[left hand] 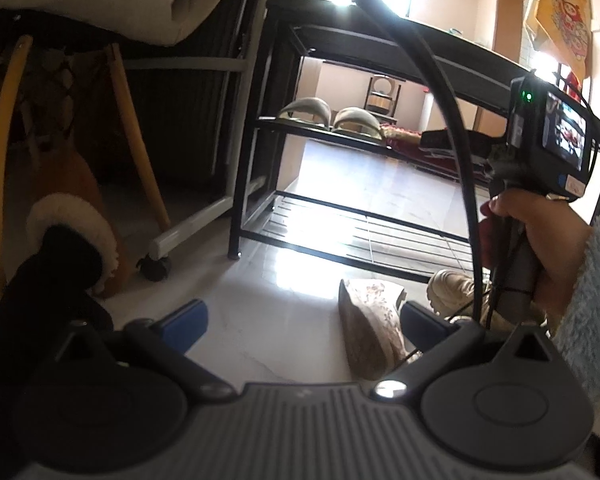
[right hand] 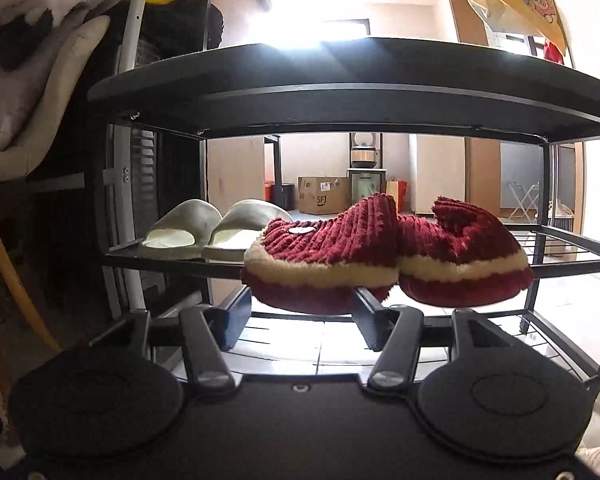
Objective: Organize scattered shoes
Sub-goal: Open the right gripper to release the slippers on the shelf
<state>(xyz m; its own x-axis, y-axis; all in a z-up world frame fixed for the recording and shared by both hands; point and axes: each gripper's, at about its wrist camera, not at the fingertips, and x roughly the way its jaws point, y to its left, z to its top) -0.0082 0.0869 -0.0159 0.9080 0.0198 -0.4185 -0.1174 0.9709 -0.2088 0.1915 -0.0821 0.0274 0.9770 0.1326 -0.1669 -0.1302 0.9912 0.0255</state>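
Nearest my left camera, my left gripper (left hand: pixel 300 326) hung low over the pale floor (left hand: pixel 268 300) with its two blue-padded fingers (left hand: pixel 186 320) spread wide and nothing between them. Just ahead and a little to its right lay a patterned beige slipper (left hand: pixel 370 328) on its side, its long axis running away from me toward the shoe rack (left hand: pixel 260 120). The slipper sat close against the inner side of the right-hand finger, and I could not tell whether they touched. Beyond it, further right, a cream sneaker (left hand: pixel 452 288) rested on the floor, partly hidden by a black cable (left hand: pixel 456 168). Far left, a fur-trimmed brown boot (left hand: pixel 80 224) stood near a chair leg.

My right gripper (right hand: pixel 300 316) was raised to the rack's middle shelf (right hand: pixel 180 258), fingers apart. Two red plush slippers, (right hand: pixel 324 252) and (right hand: pixel 464 256), sat on that shelf, overhanging its front rail; the left-hand one lay just above the gap between the fingers, which did not appear to grip it. A pair of white slides (right hand: pixel 204 228) sat beside them to the left. The bottom shelf (left hand: pixel 364 236) looked bare.

I judged the patterned slipper the next thing to take. The left gripper was much nearer to it, and it needed only a short shift rightward and forward to straddle the slipper across its narrow width.
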